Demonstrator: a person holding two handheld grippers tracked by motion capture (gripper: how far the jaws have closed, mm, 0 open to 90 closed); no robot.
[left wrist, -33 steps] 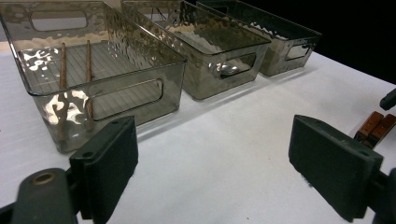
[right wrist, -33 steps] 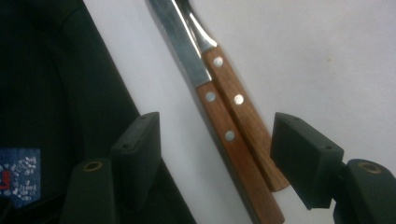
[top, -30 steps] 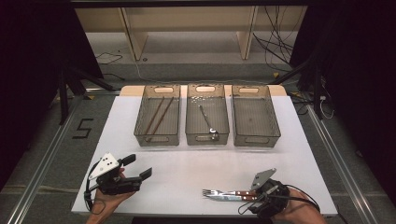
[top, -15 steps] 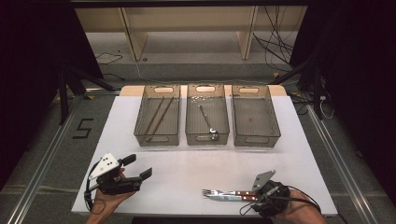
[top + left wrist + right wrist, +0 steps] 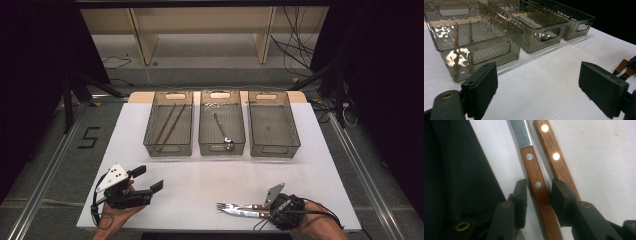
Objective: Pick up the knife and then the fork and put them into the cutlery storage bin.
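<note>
The knife [image 5: 537, 192] lies at the table's [image 5: 210, 180] near right edge beside the fork [image 5: 235, 206], handle running straight between the right gripper's [image 5: 539, 195] closing, not-yet-clamped jaws; left gripper [image 5: 147, 180] gapes idle.

Recording lab: black curtains [image 5: 30, 60], floor rails [image 5: 45, 200], loose cables [image 5: 295, 55].

The high view looks forward and down over the whole white worktop [image 5: 210, 175] from the person's side. The left gripper view sits low and looks across at the three bins [image 5: 481, 37], shared with the high view. The right gripper view looks close along its jaws at two wooden handles [image 5: 540, 187].
</note>
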